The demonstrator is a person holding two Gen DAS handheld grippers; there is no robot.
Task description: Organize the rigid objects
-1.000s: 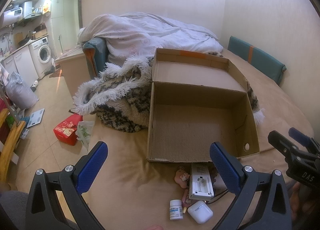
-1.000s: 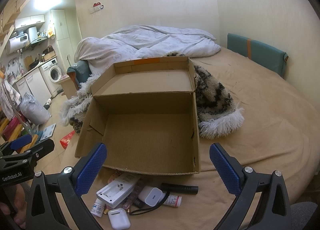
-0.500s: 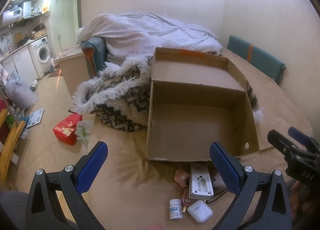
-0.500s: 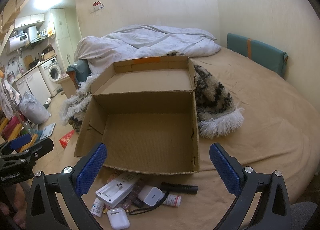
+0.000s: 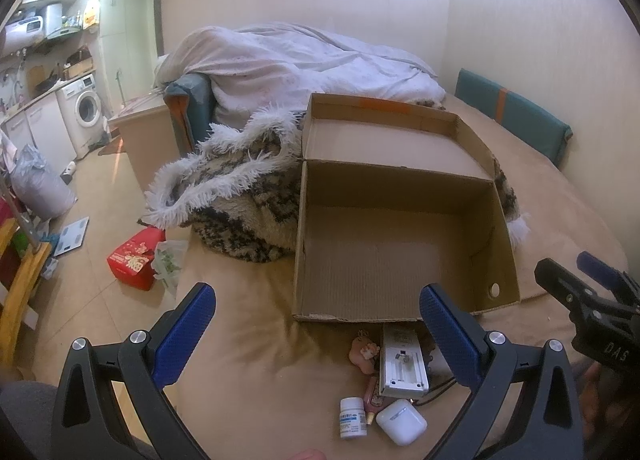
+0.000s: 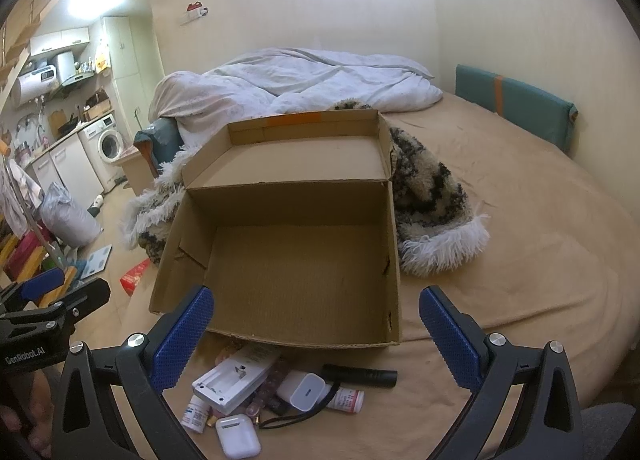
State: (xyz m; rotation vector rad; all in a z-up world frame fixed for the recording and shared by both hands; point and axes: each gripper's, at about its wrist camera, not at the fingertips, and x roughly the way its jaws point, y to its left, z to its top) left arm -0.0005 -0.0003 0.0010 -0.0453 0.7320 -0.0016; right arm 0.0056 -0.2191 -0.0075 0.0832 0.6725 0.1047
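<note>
1. Cardboard, brown and corrugated: the open shoebox-style cardboard box (image 6: pixel 296 264) sits on the tan bedspread (image 6: pixel 520 228) with its lid folded back against a shaggy black-and-white blanket (image 6: pixel 432 196), and its floor is bare.
2. My right gripper (image 6: pixel 316 324) hovers with its blue-padded jaws spread wide and holding nothing; my left gripper (image 5: pixel 316 324) is just as wide and just as empty.
3. The small rigid things lie in a tight heap just in front of the box's near wall:
   - a white rectangular plastic unit with a slot on top (image 6: pixel 236 378)
   - a white cube-shaped charger plug (image 6: pixel 306 392)
   - a black cylindrical flashlight-like tube (image 6: pixel 360 373)
   - a white rounded earbud case (image 6: pixel 238 436)
   - a small white pill bottle (image 5: pixel 353 417)
   - a second bottle lying on its side (image 6: pixel 347 400)
4. I judge nothing is packed yet, so the step is a first pick.
5. I'd take an outlying piece such as the earbud case or the black tube, closing across its narrow width, since the heap's middle overlaps and a dark cord (image 6: pixel 296 418) threads through it and could drag neighbours along.
6. The case looks smooth and rounded, so I'd seat the pads squarely to keep it from squirting out.
</note>
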